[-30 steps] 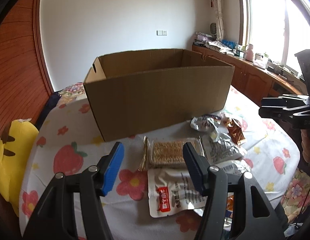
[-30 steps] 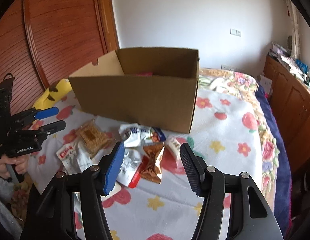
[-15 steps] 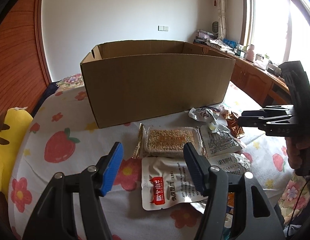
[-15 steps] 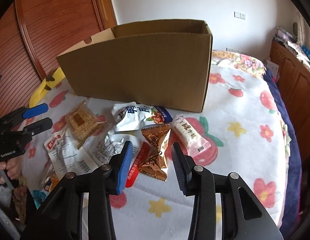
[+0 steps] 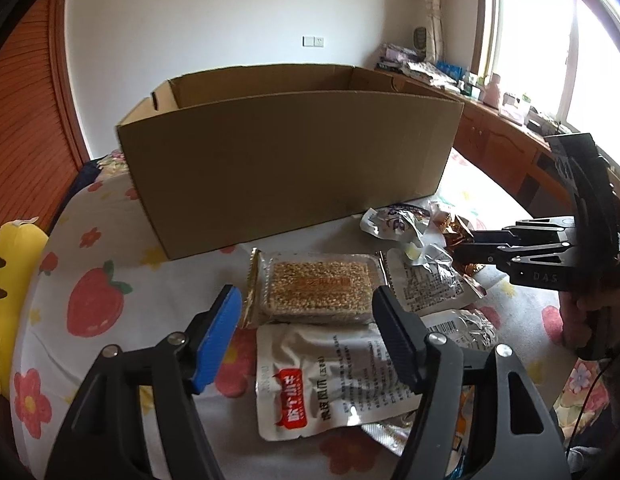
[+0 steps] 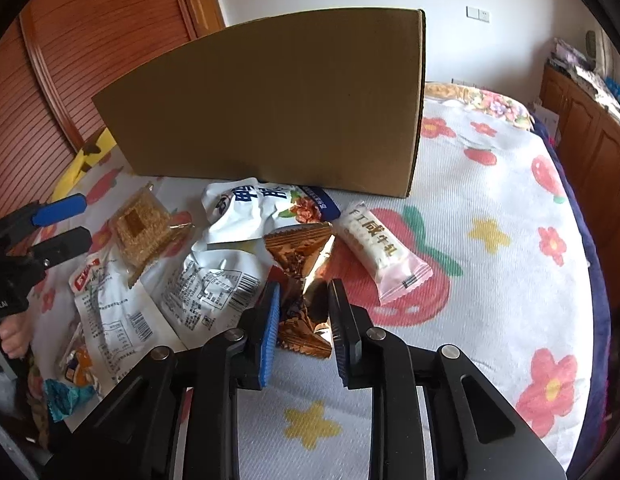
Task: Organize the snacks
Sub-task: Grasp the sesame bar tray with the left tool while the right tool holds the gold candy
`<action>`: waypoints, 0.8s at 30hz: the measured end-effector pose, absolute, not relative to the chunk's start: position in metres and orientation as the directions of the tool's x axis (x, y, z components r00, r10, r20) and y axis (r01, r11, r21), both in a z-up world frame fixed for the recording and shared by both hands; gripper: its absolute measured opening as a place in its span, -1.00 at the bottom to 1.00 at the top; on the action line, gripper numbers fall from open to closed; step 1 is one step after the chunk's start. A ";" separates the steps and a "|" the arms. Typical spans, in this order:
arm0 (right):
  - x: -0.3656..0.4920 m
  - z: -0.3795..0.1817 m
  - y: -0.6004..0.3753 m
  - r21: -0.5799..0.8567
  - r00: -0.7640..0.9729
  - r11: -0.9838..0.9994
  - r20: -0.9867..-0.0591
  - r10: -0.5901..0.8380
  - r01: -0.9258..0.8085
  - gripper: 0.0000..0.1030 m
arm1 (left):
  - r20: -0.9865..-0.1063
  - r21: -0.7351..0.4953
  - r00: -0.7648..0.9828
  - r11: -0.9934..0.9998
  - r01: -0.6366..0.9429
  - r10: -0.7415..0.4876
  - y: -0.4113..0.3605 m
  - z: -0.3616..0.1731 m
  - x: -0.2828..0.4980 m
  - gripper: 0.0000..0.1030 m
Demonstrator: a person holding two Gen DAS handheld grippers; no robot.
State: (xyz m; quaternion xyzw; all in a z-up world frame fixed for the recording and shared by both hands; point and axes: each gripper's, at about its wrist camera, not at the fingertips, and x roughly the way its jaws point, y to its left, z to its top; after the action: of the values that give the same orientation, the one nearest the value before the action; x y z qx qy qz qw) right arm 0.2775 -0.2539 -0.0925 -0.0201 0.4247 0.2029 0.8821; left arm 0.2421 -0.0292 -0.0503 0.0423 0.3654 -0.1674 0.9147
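So the right tongs (image 6: pixel 302 322) have just squeezed in on a shiny bronze foil snack (image 6: pixel 303 280), lower middle of the right wrist view, and the pads are pinching its crinkled wrapper on the bed. The left tongs (image 5: pixel 305 332) have been spreading a bit and sit open, nothing gripped, hovering low in the left wrist frame over a sesame brittle pack (image 5: pixel 320 288) and a white pouch with a red label (image 5: pixel 330 376).

The rest of the snacks are scattered on the flowery bedspread (image 6: pixel 490 300): a blue-and-white bag (image 6: pixel 253 212) touching the foil one, and a pale pink-ended bar (image 6: pixel 382 252) just beside it to the right. The big open cardboard box (image 6: pixel 277 108) fills the upper middle, right behind the pile. A yellow plush toy (image 5: pixel 7 292) pokes in at the left edge.
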 end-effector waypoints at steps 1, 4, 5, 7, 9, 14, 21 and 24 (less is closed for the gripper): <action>0.277 -0.093 -0.254 0.135 0.558 0.917 -0.757 0.340 -0.375 -0.57 | -0.691 -0.045 0.669 0.939 0.341 -0.276 -0.031 -0.051 0.245 0.34; 0.276 -0.093 -0.250 0.112 0.565 0.920 -0.759 0.323 -0.376 -0.57 | -0.714 -0.056 0.641 0.936 0.347 -0.280 -0.035 -0.053 0.255 0.34; 0.275 -0.093 -0.250 0.106 0.567 0.920 -0.760 0.319 -0.376 -0.57 | -0.720 -0.066 0.632 0.935 0.348 -0.286 -0.036 -0.053 0.259 0.34; 0.275 -0.094 -0.248 0.095 0.570 0.922 -0.761 0.311 -0.376 -0.57 | -0.733 -0.082 0.613 0.933 0.350 -0.294 -0.037 -0.053 0.265 0.34; 0.275 -0.094 -0.245 0.089 0.571 0.923 -0.761 0.306 -0.375 -0.57 | -0.746 -0.091 0.594 0.930 0.357 -0.301 -0.040 -0.054 0.272 0.34; 0.275 -0.095 -0.242 0.079 0.574 0.924 -0.763 0.297 -0.373 -0.57 | -0.770 -0.064 0.575 0.929 0.364 -0.278 -0.048 -0.057 0.283 0.34; 0.274 -0.096 -0.237 0.058 0.581 0.927 -0.764 0.281 -0.372 -0.57 | -0.775 -0.002 0.588 0.931 0.365 -0.233 -0.059 -0.059 0.289 0.39; 0.274 -0.096 -0.237 0.059 0.580 0.927 -0.764 0.282 -0.372 -0.57 | -0.766 0.020 0.607 0.936 0.352 -0.212 -0.059 -0.061 0.290 0.43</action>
State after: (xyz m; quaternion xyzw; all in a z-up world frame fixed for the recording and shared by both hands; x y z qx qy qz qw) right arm 0.2743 -0.2372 -0.0959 -0.0537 0.4194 0.1840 0.8873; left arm 0.2904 -0.0594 -0.0611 0.0848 0.4144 -0.1580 0.8923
